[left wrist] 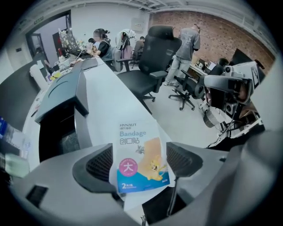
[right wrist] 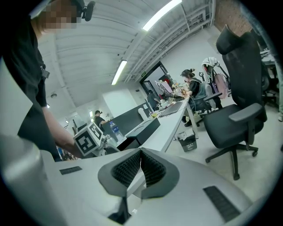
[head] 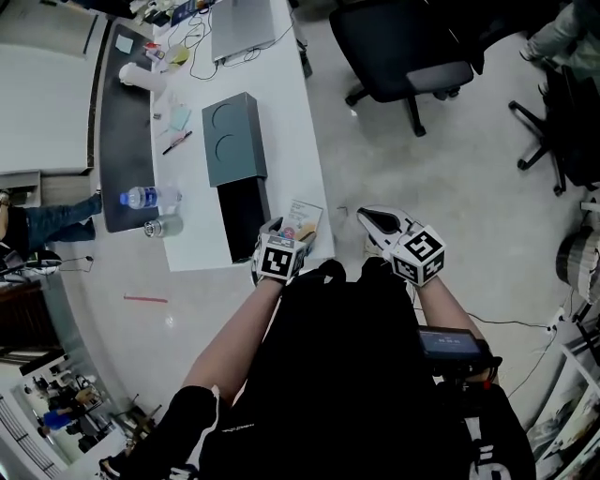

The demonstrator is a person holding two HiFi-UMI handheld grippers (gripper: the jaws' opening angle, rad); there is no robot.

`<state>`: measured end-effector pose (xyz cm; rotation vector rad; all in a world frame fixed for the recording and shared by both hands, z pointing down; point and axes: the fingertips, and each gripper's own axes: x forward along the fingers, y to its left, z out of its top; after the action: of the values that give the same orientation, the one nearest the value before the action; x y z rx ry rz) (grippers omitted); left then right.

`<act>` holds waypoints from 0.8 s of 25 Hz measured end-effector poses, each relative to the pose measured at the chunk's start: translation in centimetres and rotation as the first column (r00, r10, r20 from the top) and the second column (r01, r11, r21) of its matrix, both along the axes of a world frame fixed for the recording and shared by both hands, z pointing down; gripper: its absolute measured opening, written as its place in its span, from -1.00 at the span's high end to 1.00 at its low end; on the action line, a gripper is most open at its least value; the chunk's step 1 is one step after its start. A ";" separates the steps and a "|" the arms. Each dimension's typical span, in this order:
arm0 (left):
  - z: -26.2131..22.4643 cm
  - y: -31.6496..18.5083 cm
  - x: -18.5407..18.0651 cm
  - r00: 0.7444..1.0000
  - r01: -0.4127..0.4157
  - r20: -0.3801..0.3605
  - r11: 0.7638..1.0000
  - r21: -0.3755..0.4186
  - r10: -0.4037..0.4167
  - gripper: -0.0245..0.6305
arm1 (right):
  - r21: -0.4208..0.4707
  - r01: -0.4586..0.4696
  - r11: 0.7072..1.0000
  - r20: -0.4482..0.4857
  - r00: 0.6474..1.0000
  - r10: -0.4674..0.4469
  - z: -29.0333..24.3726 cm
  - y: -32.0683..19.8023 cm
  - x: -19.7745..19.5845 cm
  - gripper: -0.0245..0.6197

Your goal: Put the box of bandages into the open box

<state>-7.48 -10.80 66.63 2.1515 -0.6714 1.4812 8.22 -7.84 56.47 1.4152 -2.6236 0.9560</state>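
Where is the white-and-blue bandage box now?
Left gripper view: the bandage box lies on the white table's corner, between the open left gripper's jaws, right of the open black box.

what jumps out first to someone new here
The bright bandage box lies at the near edge of the white table, between the open jaws of the left gripper. Just left of it sits the open black box, and the right gripper hangs shut beside the table.

bandage box [head: 304, 218]: on table [head: 292, 122], right of open box [head: 242, 217] | lid [head: 232, 139]: behind open box | laptop [head: 242, 26]: table's far end
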 end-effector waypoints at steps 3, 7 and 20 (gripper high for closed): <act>0.5 -0.3 -0.1 0.999 0.044 0.016 0.999 -0.033 -0.043 -0.26 | -0.003 -0.012 1.000 0.002 1.000 0.012 0.1 0.0 0.4 0.84; 1.3 -0.3 0.0 0.997 0.049 0.055 0.997 -0.059 -0.046 -0.30 | -0.011 -0.028 1.000 0.007 1.000 0.028 0.4 0.2 0.8 0.84; 2.1 0.4 0.5 0.991 0.075 0.122 0.990 -0.119 -0.061 -0.30 | -0.025 -0.033 0.999 0.013 0.999 0.034 0.7 1.1 1.4 0.84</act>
<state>-7.01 -10.39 68.69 1.9416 -0.6684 1.5804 9.63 -6.77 57.19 1.4570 -2.5959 1.0020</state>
